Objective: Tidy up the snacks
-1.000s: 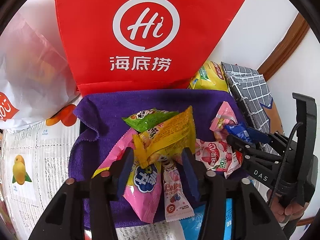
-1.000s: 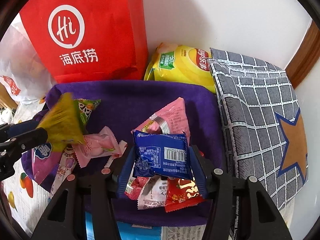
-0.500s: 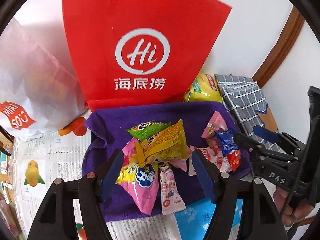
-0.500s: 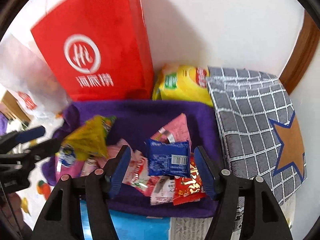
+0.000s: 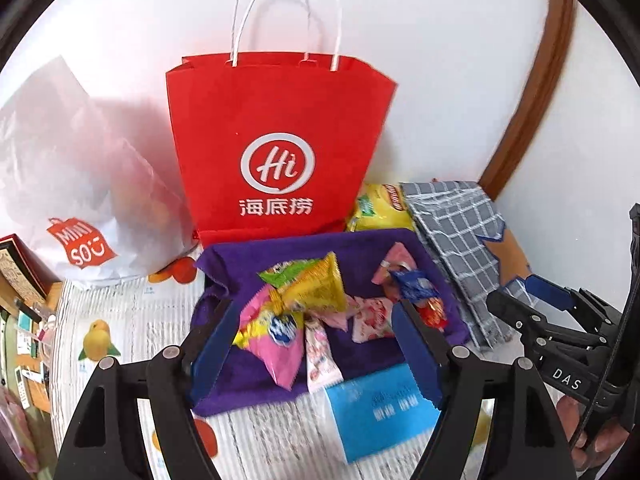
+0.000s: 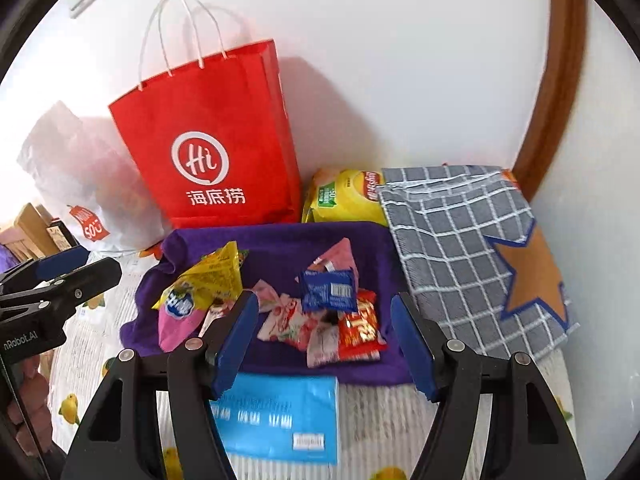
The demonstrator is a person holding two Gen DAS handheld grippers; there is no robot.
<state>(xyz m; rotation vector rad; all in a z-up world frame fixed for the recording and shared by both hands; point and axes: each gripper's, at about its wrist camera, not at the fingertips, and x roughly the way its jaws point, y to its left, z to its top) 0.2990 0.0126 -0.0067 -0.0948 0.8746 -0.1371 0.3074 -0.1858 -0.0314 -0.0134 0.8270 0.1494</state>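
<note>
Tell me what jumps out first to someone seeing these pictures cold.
The tall red paper bag with white handles stands upright against the white wall, dominating the scene. In front of it lies a purple cloth strewn with bright snack packets, a yellow packet on the left pile and a blue packet on the right pile. To the right lies a grey checked cloth with an orange star.

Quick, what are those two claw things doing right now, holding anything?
Left gripper: opening, holding nothing.
Right gripper: opening, holding nothing.
</note>
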